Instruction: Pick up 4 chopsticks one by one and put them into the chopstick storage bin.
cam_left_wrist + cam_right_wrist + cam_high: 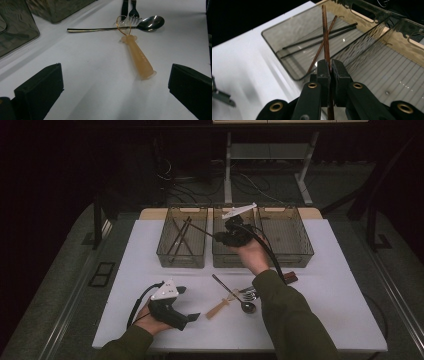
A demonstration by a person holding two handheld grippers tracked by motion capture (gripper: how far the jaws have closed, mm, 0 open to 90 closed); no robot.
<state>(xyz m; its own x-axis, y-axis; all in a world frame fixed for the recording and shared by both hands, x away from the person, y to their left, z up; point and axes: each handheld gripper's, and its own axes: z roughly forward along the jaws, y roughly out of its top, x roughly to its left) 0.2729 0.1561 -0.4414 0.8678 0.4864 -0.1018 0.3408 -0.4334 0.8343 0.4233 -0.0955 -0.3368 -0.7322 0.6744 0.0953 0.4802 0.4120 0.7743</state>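
The white tabletop (150,250) is smooth and matte, and 3 clear smoky plastic bins with ribbed floors stand in a row along its far half. The left bin (182,237) is the landmark here. Its walls are thin and wavy, its corners rounded. Inside it lie 3 slim chopsticks (317,40), 2 black ones side by side and 1 reddish-brown one crossing over them.

The middle bin (222,252) stands just right of the left bin, and the right gripper (220,238) hovers over it, close to the left bin's right wall. Its jaws are closed tight on a brown chopstick (325,32), a thin, straight, round stick of dark reddish wood tone. Its long axis runs away from the gripper, and its far tip points out over the left bin, above the sticks already lying there.

Near the tabletop's front edge, well forward of the left bin, the left gripper (192,317) rests low with its jaws spread wide and nothing between them. Ahead of it, to the right of and forward from the left bin, lie a shiny steel spoon (147,23), a translucent amber handle (138,57) with a wire loop, and a fork (133,12) just beyond them.
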